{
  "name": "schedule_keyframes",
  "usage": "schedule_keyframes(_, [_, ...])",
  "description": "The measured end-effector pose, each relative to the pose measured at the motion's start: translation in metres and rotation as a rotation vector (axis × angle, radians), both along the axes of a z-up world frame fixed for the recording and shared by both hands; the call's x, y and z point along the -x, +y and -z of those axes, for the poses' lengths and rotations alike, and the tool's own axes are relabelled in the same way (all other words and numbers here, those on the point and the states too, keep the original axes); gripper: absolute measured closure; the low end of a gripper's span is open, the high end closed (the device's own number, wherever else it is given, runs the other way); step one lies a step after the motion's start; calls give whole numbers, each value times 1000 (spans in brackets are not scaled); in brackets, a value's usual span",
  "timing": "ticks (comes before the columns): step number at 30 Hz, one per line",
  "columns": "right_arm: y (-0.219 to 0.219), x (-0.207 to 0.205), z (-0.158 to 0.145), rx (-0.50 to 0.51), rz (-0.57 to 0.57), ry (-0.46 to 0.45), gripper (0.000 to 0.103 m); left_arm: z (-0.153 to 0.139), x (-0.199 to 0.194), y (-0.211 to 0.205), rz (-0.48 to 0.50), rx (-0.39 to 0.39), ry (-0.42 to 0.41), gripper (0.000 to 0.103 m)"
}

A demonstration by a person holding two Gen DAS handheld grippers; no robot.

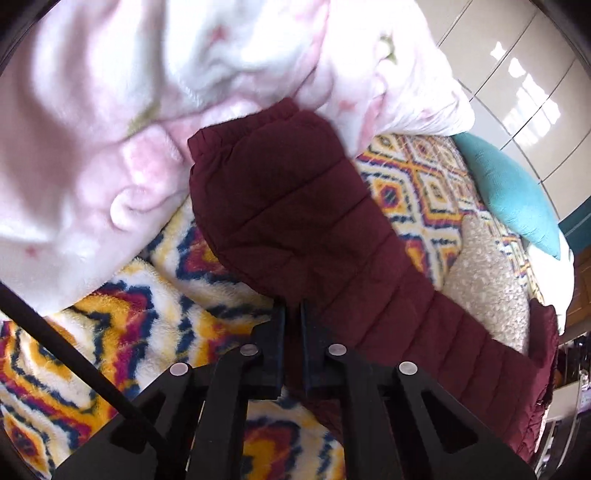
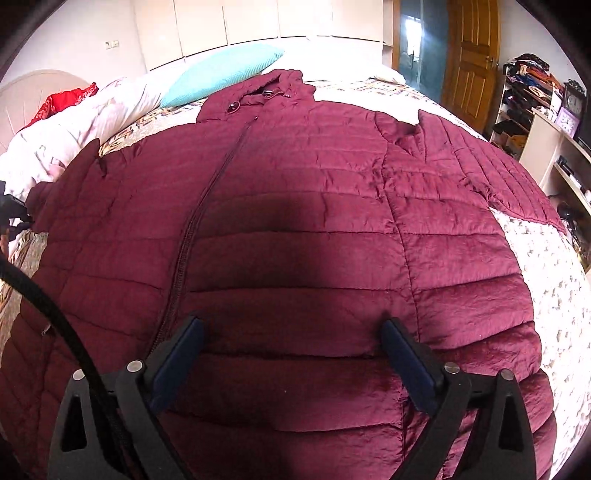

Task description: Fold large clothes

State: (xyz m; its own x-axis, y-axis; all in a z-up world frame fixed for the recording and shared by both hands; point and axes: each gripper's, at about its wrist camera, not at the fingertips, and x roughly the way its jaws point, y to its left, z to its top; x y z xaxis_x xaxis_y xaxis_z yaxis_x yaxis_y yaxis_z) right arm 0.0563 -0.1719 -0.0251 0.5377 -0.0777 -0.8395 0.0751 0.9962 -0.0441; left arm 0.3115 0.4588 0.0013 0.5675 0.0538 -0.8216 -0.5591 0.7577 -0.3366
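Now our coat (image 2: 295,221) lies flat on the bed (image 2: 546,273), zipped, so we can fold it. Our left gripper (image 1: 292,310) looks pinched on its sleeve (image 1: 295,206), maybe to swing it in. Our right gripper (image 2: 291,325) hangs wide apart above, holding nothing.

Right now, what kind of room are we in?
Most likely a bedroom. The maroon puffer jacket lies spread on a bed with a teal pillow near the headboard, and pale wardrobe doors and a wooden door stand behind it.
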Motion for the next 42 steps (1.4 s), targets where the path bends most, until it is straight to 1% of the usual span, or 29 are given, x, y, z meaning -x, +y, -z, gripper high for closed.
schedule_keyframes(2, [-2,0,0,-10,-1,-1,2,-22,7,-13,32,10,-54,98])
schedule_keyframes(5, [-3,0,1,-22,-1,-3,2,-60,13,-47,112,-16,-121,99])
schedule_keyframes(7, [-3,0,1,-25,-3,-5,2,-91,16,-84,198,-32,-175,100])
schedule_keyframes(8, [-3,1,1,-29,-3,-7,2,-101,18,-101,236,-35,-195,100])
schedule_keyframes(11, [-5,2,0,-47,-3,-13,1,-131,29,-166,391,-17,-262,100])
schedule_keyframes(12, [-6,3,0,-55,-3,-16,1,-138,35,-197,458,-12,-279,100])
schedule_keyframes(14, [-7,3,-1,-68,-1,-20,1,-143,43,-242,548,10,-299,100])
schedule_keyframes(15, [-8,4,-1,-77,-1,-23,1,-143,51,-272,610,29,-304,100])
schedule_keyframes(18, [-12,6,-2,-109,1,-32,1,-137,73,-337,759,60,-304,100])
schedule_keyframes(19, [-13,6,-2,-121,2,-36,1,-133,81,-353,795,49,-297,100])
schedule_keyframes(20, [-15,7,-3,-133,2,-39,1,-128,90,-373,829,21,-284,99])
schedule_keyframes(21, [-16,8,-3,-146,3,-43,1,-125,97,-384,842,-3,-277,97])
schedule_keyframes(22, [-17,8,-4,-154,3,-46,1,-119,104,-397,857,-33,-262,89])
schedule_keyframes(23, [-18,9,-4,-162,3,-48,1,-115,110,-403,870,-41,-250,85])
schedule_keyframes(25, [-19,9,-4,-170,3,-50,1,-107,127,-407,864,-55,-239,69])
schedule_keyframes(26, [-19,9,-4,-171,3,-50,1,-105,138,-403,835,-78,-241,63])
schedule_keyframes(27, [-19,9,-4,-170,3,-49,1,-105,148,-398,800,-106,-253,52])
schedule_keyframes(28, [-18,9,-5,-168,2,-47,1,-104,157,-393,773,-127,-267,42])
schedule_keyframes(29, [-18,9,-5,-165,2,-46,1,-102,168,-388,748,-144,-280,39])
schedule_keyframes(31, [-15,8,-5,-149,1,-38,0,-98,179,-368,679,-192,-289,35])
schedule_keyframes(33, [-12,5,-3,-122,-4,-21,0,-93,185,-352,614,-276,-278,30])
schedule_keyframes(34, [-9,3,-3,-98,-9,-4,0,-87,188,-343,577,-330,-264,30])
schedule_keyframes(36, [-3,-3,-6,-45,-27,38,0,-76,191,-331,530,-394,-234,30])
schedule_keyframes(38, [5,-6,-20,-14,-64,47,4,-67,192,-313,520,-387,-227,30])
schedule_keyframes(42, [36,-14,-65,-1,-117,-19,4,-51,193,-290,506,-359,-232,30])
